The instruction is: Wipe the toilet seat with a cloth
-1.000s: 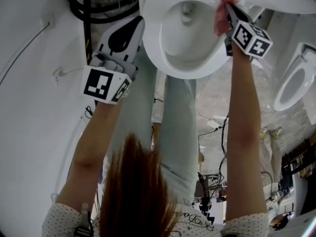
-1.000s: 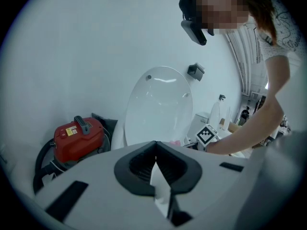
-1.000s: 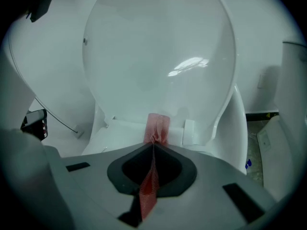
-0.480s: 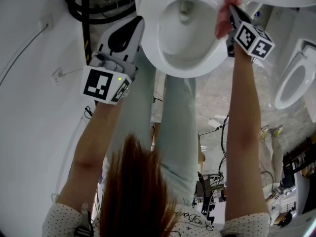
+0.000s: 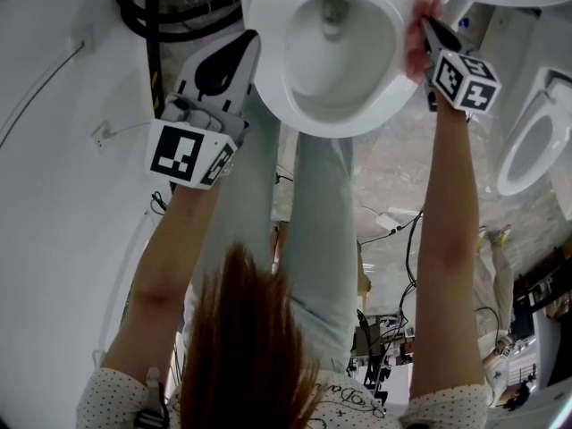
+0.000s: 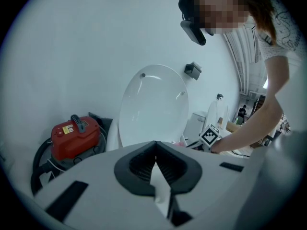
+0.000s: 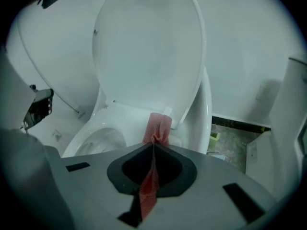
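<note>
The white toilet seat [image 5: 268, 70] rings the bowl at the top of the head view. My right gripper [image 5: 431, 27] is shut on a pink-red cloth [image 5: 416, 36], which lies against the seat's right rim. In the right gripper view the cloth [image 7: 158, 126] sticks out past the right gripper [image 7: 153, 146] onto the seat [image 7: 120, 115], below the raised lid [image 7: 148, 47]. My left gripper [image 5: 234, 50] hangs left of the bowl, off the seat. Its jaws are closed on nothing in the left gripper view [image 6: 155, 158].
A red vacuum [image 6: 74, 135] with a black hose [image 5: 170, 16] stands left of the toilet by the white wall. A second toilet [image 5: 532, 150] sits at the right. Cables [image 5: 393, 231] trail over the tiled floor behind the person's legs.
My right gripper has slid the cloth to the right along the seat's right rim. The left gripper has stayed where it was.
</note>
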`<state>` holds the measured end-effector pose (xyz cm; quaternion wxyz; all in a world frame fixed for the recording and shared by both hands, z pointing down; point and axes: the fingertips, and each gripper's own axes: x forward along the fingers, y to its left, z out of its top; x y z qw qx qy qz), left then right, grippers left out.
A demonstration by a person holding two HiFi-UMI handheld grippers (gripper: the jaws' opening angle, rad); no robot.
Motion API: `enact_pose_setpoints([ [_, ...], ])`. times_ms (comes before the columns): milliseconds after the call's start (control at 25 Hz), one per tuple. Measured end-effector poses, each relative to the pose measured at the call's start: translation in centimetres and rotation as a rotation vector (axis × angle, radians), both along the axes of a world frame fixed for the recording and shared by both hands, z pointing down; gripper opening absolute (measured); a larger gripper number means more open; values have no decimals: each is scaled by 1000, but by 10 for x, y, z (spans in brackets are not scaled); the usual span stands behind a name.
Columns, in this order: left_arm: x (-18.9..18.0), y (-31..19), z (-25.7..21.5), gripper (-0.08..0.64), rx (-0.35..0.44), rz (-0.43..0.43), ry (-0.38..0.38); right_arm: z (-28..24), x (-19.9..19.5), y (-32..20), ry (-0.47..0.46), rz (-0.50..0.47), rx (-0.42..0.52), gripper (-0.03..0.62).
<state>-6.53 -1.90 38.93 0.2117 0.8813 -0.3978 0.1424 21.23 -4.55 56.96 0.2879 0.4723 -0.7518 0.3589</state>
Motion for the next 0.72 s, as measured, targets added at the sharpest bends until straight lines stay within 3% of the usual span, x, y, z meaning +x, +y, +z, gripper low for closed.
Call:
enact_pose_setpoints([
  [240,6,5,2,3,1,11,2,2,-4,15,102,-259,28,21],
  [720,21,10,1,3,-1,28,-1,5,-8,44,106,-507,-2,21],
])
